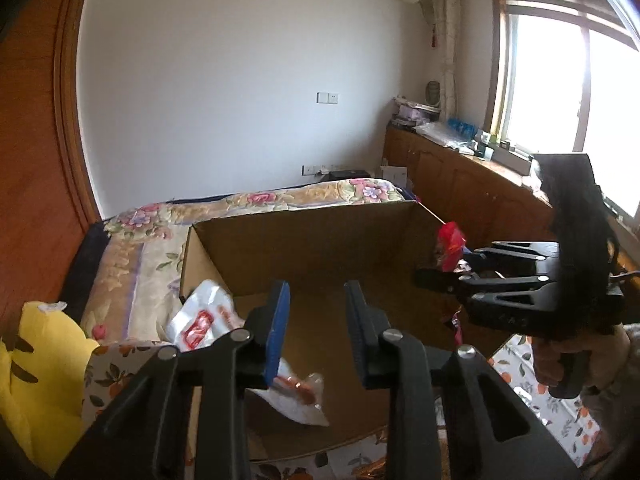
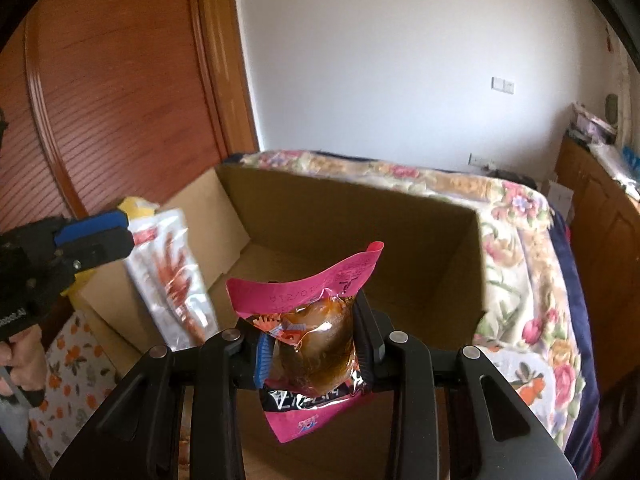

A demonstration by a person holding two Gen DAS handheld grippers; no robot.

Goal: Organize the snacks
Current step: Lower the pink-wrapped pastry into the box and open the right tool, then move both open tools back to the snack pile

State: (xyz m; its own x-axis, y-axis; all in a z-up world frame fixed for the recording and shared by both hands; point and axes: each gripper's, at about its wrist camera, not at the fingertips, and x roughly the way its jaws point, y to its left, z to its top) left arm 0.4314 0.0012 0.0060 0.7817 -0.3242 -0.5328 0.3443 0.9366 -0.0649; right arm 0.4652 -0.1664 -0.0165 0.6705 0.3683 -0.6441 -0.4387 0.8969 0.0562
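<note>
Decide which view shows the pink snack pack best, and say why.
The right wrist view: the pink pack fills the centre, clamped in the right gripper. The left wrist view shows only a small red scrap at that gripper's tip.

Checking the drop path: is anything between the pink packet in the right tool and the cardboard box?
Nothing visible blocks it. The pink plastic snack packet hangs over the open brown cardboard box; the white packet is off to the left.

We read little with certainty. On the pink snack packet (image 2: pixel 316 320), a stamped date line, upside down and illegible; large white characters on its black band, unreadable. On the white snack bag (image 1: pixel 200 326), a red emblem, characters indistinct.
</note>
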